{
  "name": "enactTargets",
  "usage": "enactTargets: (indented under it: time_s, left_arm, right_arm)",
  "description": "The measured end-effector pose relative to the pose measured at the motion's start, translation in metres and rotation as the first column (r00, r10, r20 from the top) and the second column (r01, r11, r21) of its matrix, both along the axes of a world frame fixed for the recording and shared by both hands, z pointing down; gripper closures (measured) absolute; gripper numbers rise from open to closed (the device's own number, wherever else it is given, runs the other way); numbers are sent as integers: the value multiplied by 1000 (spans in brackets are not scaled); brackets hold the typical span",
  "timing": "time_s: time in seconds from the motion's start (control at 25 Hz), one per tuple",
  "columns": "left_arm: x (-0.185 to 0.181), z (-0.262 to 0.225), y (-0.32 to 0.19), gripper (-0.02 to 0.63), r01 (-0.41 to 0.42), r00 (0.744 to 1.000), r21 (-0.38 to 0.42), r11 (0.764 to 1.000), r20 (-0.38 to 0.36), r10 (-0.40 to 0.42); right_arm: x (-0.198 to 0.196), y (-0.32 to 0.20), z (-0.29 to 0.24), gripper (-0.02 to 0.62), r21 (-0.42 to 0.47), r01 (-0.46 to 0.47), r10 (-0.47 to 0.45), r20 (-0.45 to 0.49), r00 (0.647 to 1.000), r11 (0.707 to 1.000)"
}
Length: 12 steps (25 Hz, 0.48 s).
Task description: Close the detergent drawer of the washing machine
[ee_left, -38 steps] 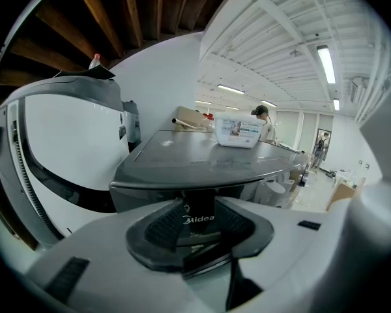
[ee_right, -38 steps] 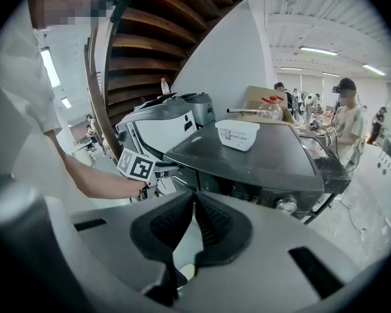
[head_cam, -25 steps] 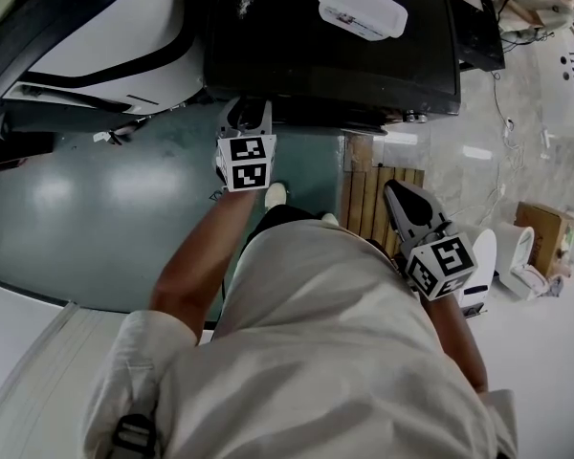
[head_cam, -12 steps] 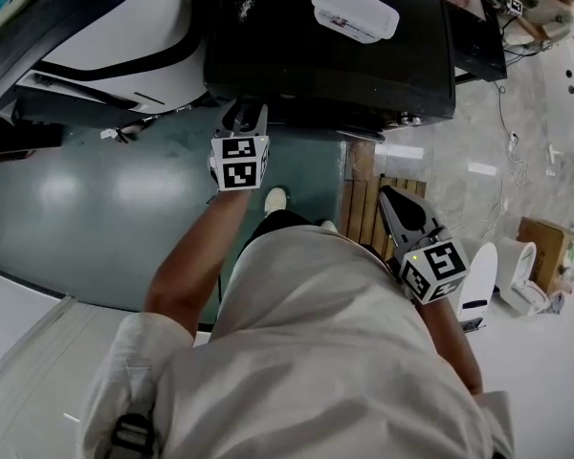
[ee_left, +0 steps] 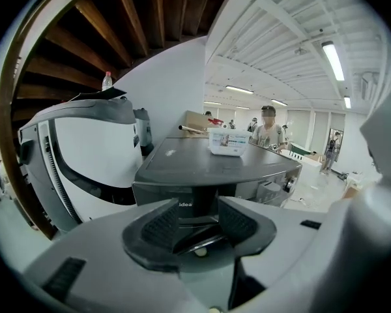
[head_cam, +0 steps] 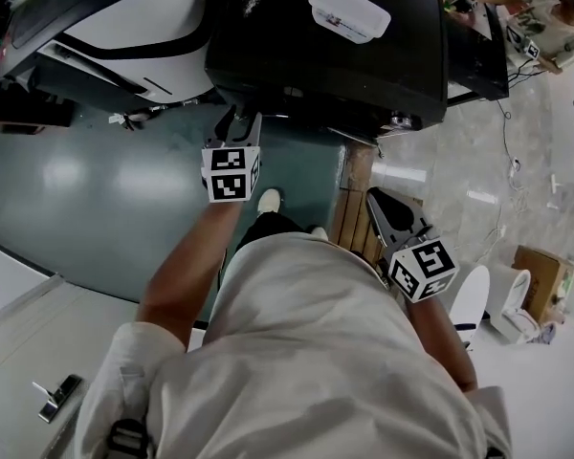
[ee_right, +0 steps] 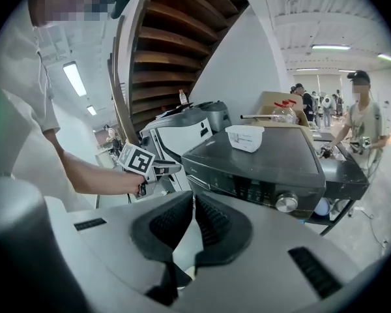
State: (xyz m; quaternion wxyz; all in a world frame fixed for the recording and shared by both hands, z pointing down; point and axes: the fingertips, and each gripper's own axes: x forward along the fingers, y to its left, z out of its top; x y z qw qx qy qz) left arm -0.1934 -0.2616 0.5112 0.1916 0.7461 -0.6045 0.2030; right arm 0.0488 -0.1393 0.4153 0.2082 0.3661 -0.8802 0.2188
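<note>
The black washing machine (head_cam: 325, 55) stands ahead, its front panel in the left gripper view (ee_left: 247, 188) and the right gripper view (ee_right: 260, 175). The detergent drawer front (ee_left: 194, 204) at the panel's left end looks flush with it. My left gripper (head_cam: 241, 122) hovers just short of that corner. It is open (ee_left: 199, 214); its jaws have just been opening and nothing is between them. From the right gripper view it shows free of the machine (ee_right: 174, 168). My right gripper (head_cam: 375, 199) hangs lower right, away from the machine, its pads (ee_right: 208, 220) close together on nothing.
A white lidded container (head_cam: 349, 10) sits on the machine's top. A large white and grey machine (head_cam: 124, 27) stands to the left. Wooden slats (head_cam: 349, 213) lie on the floor below the panel. People (head_cam: 540, 17) stand at the back right, and a cardboard box (head_cam: 545, 271) is on the floor.
My left gripper has drawn back a little from the machine's front and risen. The right gripper has shifted slightly towards the machine. The head view has swung, showing more floor at the left.
</note>
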Motion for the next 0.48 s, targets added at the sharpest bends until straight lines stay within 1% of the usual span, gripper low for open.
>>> enactTargets:
  time_s: [0.32,0.48]
  left_arm:
    - [19,-34,58,426,56,998,35,998,-3,-56]
    - [32,-54,91,440,74,997,56,996,-18,-73]
  right_arm:
    - [18,35,2,578,10,88,-89,41,995,996]
    - [28,52,4,578,17,135,-135,55,989,991]
